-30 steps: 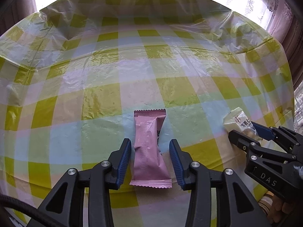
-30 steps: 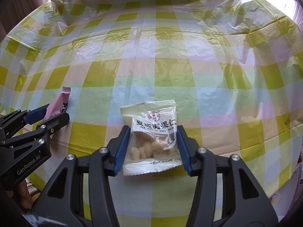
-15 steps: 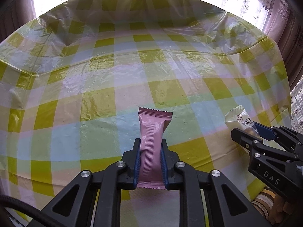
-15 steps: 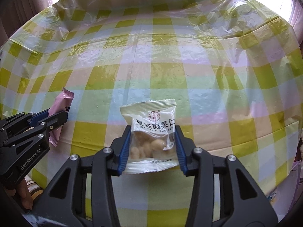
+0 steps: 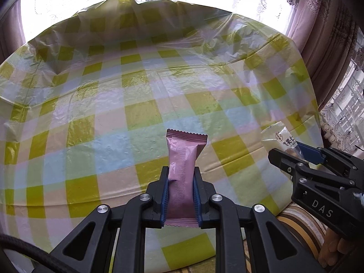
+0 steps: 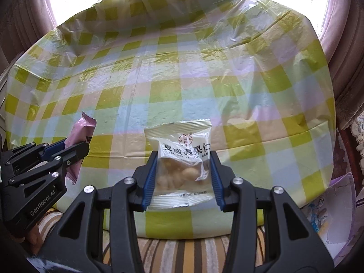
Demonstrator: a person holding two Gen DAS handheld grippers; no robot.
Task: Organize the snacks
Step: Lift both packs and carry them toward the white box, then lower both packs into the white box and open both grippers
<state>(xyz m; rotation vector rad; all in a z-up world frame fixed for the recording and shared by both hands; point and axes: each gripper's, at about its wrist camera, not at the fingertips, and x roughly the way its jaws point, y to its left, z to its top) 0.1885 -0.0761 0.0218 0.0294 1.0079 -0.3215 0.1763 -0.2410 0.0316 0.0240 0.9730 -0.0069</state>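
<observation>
A long pink snack packet (image 5: pixel 183 159) stands upright between the blue pads of my left gripper (image 5: pixel 180 182), which is shut on its lower half and holds it off the checked tablecloth (image 5: pixel 136 113). My right gripper (image 6: pixel 183 170) is shut on a clear nut packet (image 6: pixel 182 157) with black Chinese print, also lifted above the cloth. In the left wrist view the right gripper (image 5: pixel 295 152) shows at the right edge with the nut packet (image 5: pixel 281 136) in it. At the left of the right wrist view, the left gripper (image 6: pixel 68 150) carries the pink packet (image 6: pixel 83 132).
The yellow, blue and pink checked plastic cloth (image 6: pixel 204 79) covers the whole table, crumpled along the far edge under a bright window. Pink curtains (image 5: pixel 329 34) hang at the right. A striped fabric (image 6: pixel 182 250) lies below the near table edge. A purple-white bag (image 6: pixel 336 204) sits at the right.
The left gripper's jaws closed on the pink packet, which had lain flat between them. Both grippers then rose and drew back from the table, each lifting its packet off the cloth.
</observation>
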